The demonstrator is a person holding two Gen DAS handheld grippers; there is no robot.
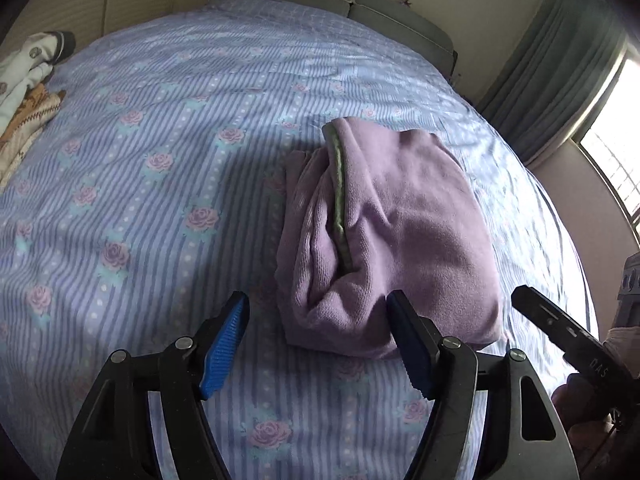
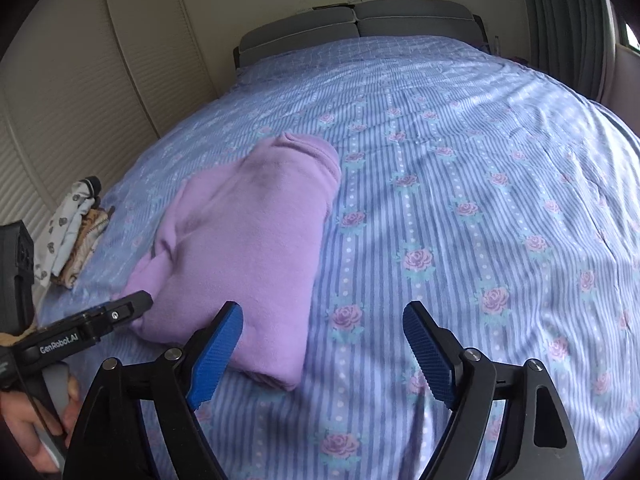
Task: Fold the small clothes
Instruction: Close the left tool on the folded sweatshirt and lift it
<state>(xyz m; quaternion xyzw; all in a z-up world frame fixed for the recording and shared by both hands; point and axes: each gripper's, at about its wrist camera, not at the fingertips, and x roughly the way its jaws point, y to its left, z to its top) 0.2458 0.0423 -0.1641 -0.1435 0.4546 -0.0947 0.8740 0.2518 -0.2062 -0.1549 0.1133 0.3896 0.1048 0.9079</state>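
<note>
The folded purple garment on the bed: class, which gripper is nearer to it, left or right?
Left, narrowly. The left gripper is open, its right finger overlapping the purple garment at its near edge. The right gripper is open just right of the garment's near corner, over bare bedsheet.

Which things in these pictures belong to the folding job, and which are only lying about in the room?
Belongs to the job:
- folded lilac garment with green trim
- pile of small clothes at the bed's edge, not yet folded
- left tool, open
- right tool, open

Only lying about:
- floral striped bedsheet, the work surface
- grey headboard
- curtain
- window
</note>
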